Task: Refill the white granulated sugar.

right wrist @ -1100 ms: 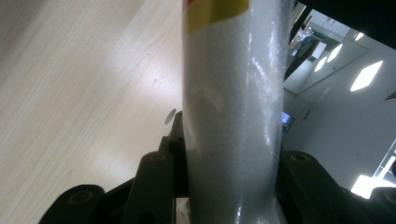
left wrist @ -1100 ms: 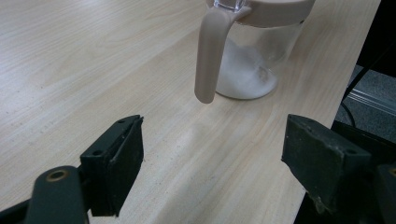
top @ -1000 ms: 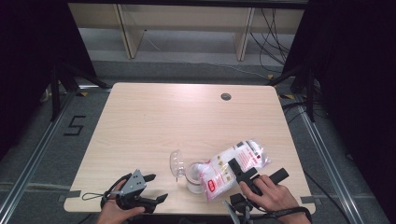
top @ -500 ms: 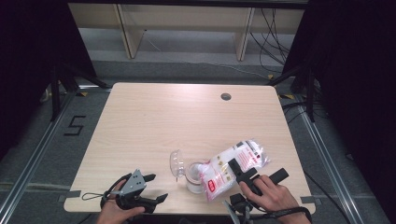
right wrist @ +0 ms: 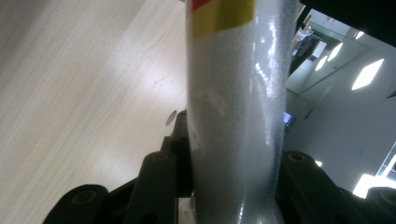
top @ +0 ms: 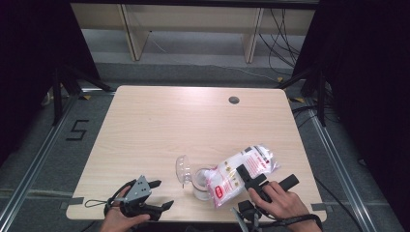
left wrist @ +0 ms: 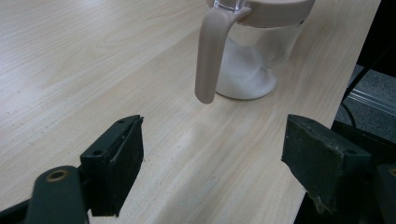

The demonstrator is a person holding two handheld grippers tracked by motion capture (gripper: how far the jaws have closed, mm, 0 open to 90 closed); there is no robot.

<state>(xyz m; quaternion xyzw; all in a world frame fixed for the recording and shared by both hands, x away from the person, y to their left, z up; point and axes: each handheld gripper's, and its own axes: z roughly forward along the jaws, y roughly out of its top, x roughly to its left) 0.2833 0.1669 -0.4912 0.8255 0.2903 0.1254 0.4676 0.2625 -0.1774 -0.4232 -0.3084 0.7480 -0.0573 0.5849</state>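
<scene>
On the wooden worktop, near its front edge, stands a clear jug with a pale lid flipped up and a beige handle; a heap of white powder lies in its bottom, plain in the left gripper view. The right claw grips a clear plastic bag of white powder with a red and yellow label, its jaws pressed against the bag's sides, as the right gripper view shows from close up. The bag lies tilted, its lower end over the mouth of the jug and its upper end toward the worktop's right side. The left claw rests at the front left of the worktop, just left of the jug, its jaws wide apart with nothing between them, pointing toward the handle.
</scene>
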